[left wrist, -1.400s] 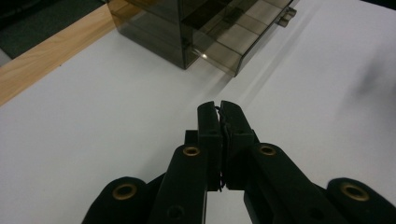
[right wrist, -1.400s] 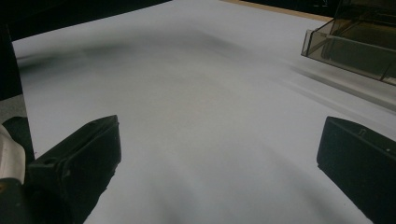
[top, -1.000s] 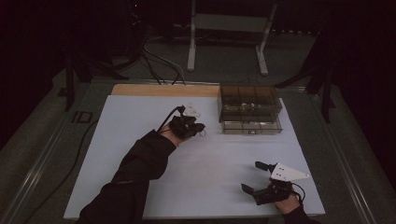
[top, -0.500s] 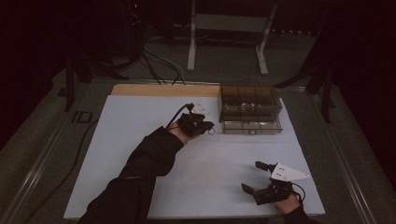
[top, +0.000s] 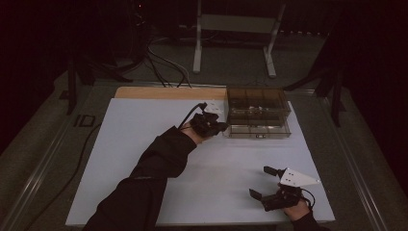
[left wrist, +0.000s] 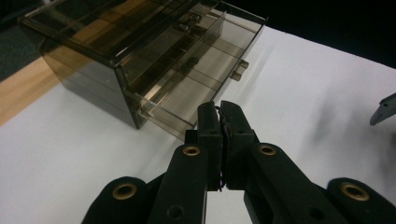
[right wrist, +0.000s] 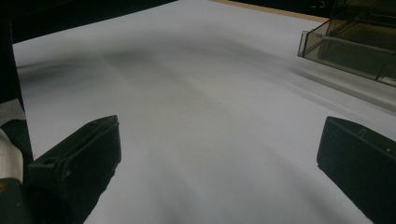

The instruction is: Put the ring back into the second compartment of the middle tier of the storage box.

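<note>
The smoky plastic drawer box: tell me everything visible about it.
The drawer box is a see-through, smoke-brown plastic cabinet, standing upright at the far edge of the white sheet, partly over the wooden strip. Its bottom drawer is pulled out, with a small knob on its front; dividers and small parts inside are too dim to identify. The left tool, jaws closed, sits just in front of that drawer; contact cannot be told.

high view: above my side, facing forward-down on whole table [top: 144,144] | left gripper view: close at drawer box [left wrist: 140,60] | right gripper view: low over table, same box [right wrist: 355,46] far off
</note>
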{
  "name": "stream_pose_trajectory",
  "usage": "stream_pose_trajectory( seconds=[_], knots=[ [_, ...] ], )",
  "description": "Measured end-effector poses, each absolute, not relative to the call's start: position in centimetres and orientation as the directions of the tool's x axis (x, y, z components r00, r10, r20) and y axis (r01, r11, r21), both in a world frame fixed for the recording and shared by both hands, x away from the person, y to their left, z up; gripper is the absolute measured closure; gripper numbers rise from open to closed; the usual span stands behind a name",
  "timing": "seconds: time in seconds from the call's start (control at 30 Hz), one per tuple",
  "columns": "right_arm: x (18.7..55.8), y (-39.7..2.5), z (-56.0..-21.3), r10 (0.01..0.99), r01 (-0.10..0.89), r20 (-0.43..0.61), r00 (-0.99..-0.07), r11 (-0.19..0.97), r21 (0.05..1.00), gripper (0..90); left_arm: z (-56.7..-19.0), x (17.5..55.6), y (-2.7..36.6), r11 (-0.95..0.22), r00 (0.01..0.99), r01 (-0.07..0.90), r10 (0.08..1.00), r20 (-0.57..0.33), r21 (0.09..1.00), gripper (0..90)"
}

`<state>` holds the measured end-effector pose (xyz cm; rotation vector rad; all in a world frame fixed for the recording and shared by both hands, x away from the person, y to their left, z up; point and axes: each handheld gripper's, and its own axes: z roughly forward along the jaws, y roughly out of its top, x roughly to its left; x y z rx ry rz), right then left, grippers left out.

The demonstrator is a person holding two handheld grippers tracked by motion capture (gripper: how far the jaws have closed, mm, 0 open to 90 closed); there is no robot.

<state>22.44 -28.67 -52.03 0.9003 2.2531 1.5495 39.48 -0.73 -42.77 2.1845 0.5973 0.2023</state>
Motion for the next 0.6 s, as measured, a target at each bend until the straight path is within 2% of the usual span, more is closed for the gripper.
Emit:
stream_pose_trajectory(
  seconds=[0.6],
  knots=[
    [22.5,-28.7,-52.1,0.62,0.344,0.13,-0.774,0.239,0.908,0.0,-42.0,40.6,-3.9,-0.536,0.896,0.318,0.44,-0.063,0.782,90.0]
  ],
)
